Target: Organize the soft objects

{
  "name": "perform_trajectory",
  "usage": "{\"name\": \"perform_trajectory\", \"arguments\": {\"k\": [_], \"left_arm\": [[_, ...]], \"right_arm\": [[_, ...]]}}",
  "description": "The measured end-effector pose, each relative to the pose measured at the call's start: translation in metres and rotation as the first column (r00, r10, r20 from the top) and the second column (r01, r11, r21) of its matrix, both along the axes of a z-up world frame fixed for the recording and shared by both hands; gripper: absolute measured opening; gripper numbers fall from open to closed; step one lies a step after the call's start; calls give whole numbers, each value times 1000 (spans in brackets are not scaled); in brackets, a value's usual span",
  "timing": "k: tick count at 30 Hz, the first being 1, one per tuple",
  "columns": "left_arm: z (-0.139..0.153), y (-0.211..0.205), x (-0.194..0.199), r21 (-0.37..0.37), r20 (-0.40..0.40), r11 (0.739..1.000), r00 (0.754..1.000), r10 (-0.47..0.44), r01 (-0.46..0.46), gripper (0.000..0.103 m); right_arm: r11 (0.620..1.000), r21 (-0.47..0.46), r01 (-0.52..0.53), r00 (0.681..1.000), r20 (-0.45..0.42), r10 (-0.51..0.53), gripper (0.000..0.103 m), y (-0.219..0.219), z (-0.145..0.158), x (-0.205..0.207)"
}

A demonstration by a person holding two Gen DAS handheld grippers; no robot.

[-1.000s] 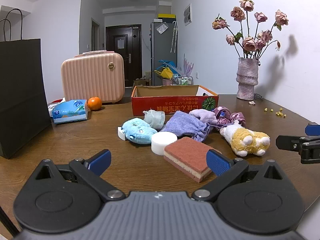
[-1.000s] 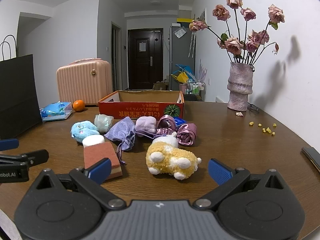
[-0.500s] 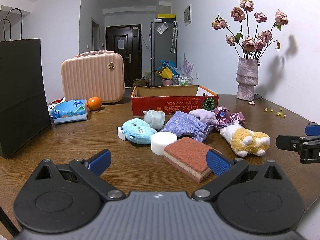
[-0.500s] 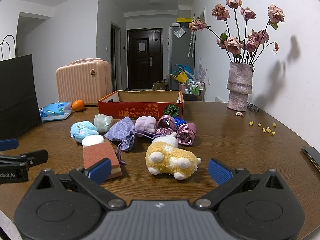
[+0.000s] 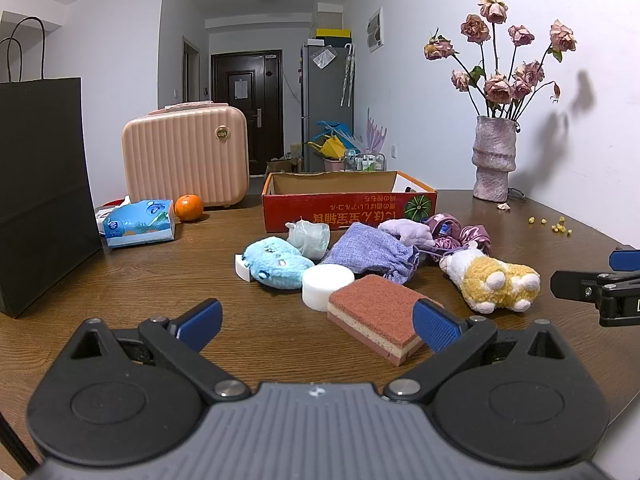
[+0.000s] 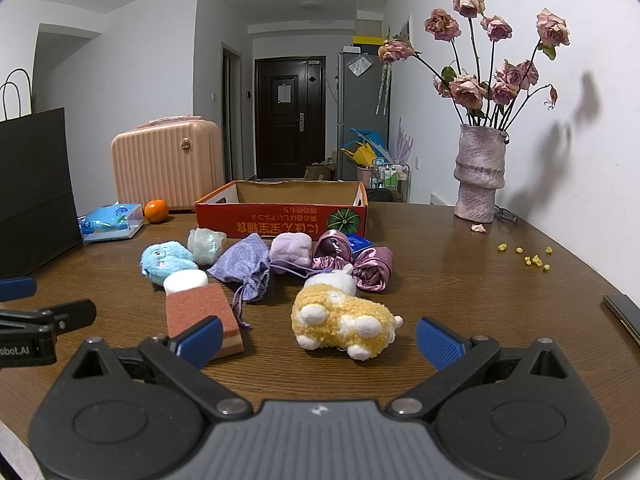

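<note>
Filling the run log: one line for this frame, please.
left gripper: jaws open, empty | right gripper: jaws open, empty | sponge, yellow plush on table | red box: no contents visible

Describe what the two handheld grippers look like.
Both match: the left gripper and right gripper have matte black linkage arms with silver pivot screws, ribbed grey bodies and blue ribbed pads on the jaws. White lettering marks the left one's side.
</note>
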State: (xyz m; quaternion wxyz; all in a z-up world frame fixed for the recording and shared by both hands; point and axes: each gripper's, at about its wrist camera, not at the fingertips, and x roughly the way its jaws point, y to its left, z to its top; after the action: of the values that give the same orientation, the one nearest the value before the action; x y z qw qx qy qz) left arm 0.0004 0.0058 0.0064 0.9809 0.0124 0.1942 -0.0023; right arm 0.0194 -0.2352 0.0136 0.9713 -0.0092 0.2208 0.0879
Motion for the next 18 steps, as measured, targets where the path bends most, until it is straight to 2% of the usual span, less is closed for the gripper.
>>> {"name": "perform_trajectory", "arguments": {"k": [18], "left_arm": [[-1, -1, 0, 0, 1, 1000, 1000, 0, 0, 103]], "right_arm": [[1000, -1, 0, 1000, -1, 0, 103, 1, -1, 0]]}}
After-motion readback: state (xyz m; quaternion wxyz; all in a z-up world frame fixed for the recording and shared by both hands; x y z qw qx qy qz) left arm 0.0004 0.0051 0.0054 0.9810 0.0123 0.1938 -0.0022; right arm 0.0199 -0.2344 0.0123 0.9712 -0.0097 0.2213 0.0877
